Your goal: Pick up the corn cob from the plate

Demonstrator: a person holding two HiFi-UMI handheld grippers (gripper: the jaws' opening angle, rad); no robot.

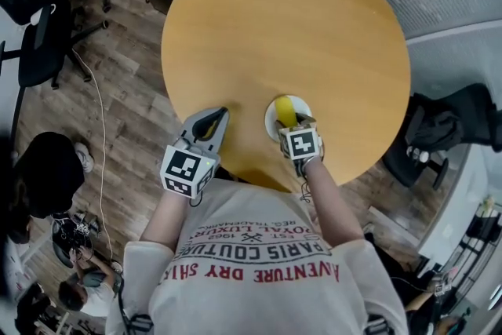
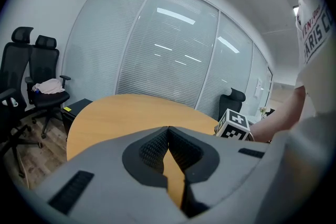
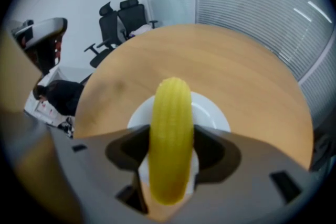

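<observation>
White T-shirt (image 1: 259, 278) cloth fills the bottom of the head view, and from it both forearms reach out over the near edge of a round wooden bench (image 1: 298, 27). At the end of the right forearm the right tongs (image 1: 296, 124) point steeply down over a small white plate (image 1: 271, 118) that sits close to the bench's near edge. A yellow corn cob (image 1: 286, 109) lies on that plate, its long axis running away from the person. In the right gripper view the corn cob (image 3: 170, 128) stands squarely between the jaws of the right tongs (image 3: 171, 136), which are spread wide, one dark pad on each side of it and very near its flanks; whether the pads press on it cannot be made out. The far end of the cob juts out beyond the jaws, with the plate (image 3: 212, 115) showing white round it. The left tongs (image 1: 220, 115) hang over bare wood just to the left of the plate, well short of the cob. In the left gripper view the left tongs (image 2: 168, 128) have their tips brought together with nothing between them, and the marker cube (image 2: 233, 126) of the right tongs shows off to the right.
</observation>
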